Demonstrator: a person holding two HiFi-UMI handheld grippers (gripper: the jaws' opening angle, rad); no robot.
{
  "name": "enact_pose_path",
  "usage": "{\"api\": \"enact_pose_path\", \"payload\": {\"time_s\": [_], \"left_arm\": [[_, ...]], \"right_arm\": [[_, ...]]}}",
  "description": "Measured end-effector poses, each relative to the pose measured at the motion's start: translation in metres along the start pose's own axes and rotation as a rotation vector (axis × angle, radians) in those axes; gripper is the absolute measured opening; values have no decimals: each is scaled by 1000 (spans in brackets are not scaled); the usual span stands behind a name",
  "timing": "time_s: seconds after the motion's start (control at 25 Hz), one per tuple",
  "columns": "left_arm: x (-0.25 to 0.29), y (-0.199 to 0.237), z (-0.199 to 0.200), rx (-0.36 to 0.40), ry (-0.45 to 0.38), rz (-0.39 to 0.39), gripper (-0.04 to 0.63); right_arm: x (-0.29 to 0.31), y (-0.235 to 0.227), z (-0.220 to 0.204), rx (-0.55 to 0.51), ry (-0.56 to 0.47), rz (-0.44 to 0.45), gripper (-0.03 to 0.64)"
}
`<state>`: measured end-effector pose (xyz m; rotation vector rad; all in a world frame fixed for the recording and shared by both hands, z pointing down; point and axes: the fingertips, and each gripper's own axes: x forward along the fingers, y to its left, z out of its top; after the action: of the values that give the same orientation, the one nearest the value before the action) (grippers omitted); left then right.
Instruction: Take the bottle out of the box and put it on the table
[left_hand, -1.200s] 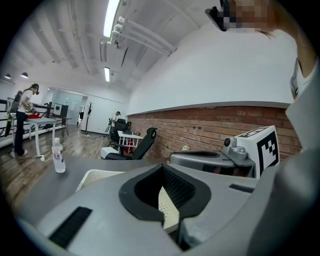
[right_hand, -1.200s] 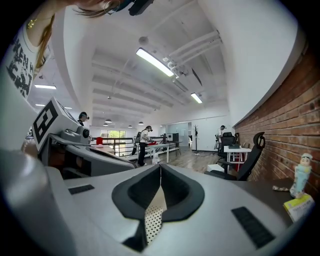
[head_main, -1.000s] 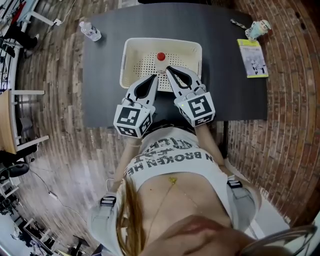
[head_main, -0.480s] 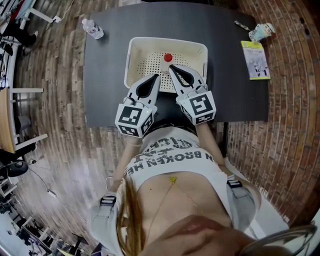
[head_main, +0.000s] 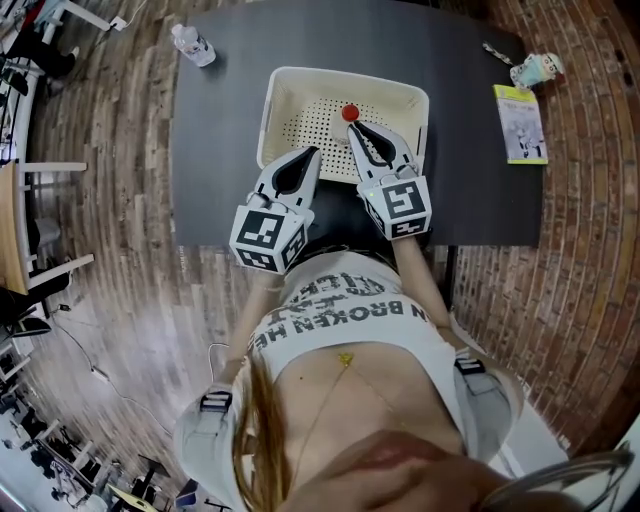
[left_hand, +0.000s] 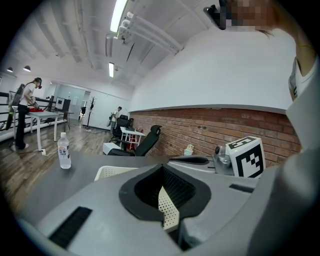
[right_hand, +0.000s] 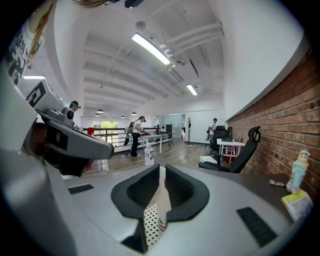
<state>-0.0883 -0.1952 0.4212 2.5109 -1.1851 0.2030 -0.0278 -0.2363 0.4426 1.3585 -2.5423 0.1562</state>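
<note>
Both grippers reach over the box (head_main: 275, 110) in the head view, my right gripper (head_main: 353, 128) tipped just short of the bottle (head_main: 350, 112) standing inside. My left gripper (head_main: 313, 152) is clenched and empty in its own view. In the right gripper view my jaws are also pressed together on nothing, with the bottle beyond them.

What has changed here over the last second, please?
The right gripper has moved forward over the box toward the red-capped bottle, fingers shut. Nothing was taken hold of or released. The left gripper remains at the box's near rim; bottle and box have not moved.
</note>
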Motion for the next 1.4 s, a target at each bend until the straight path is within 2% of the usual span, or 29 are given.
{"api": "enact_pose_path", "payload": {"time_s": [0.08,0.2,0.32,0.68,0.76,1.4], "left_arm": [[0,4,0,-2,4,1,3],[-1,8,-1,-4,7,-3,3],[-1,11,-3,-20,9,-12,3],[-2,20,-8,-50,16,-10,3],[-1,23,-9,-53,19,-5,3],[2,20,-12,-55,25,-12,3]], "right_arm": [[4,-5,-5,5,8,-28,20],[14,-9,-14,18,41,-50,142],[26,-13,-24,27,78,-57,190],[53,-18,-43,40,132,-40,190],[54,-19,-44,40,132,-45,153],[53,-20,-46,25,114,-35,152]]}}
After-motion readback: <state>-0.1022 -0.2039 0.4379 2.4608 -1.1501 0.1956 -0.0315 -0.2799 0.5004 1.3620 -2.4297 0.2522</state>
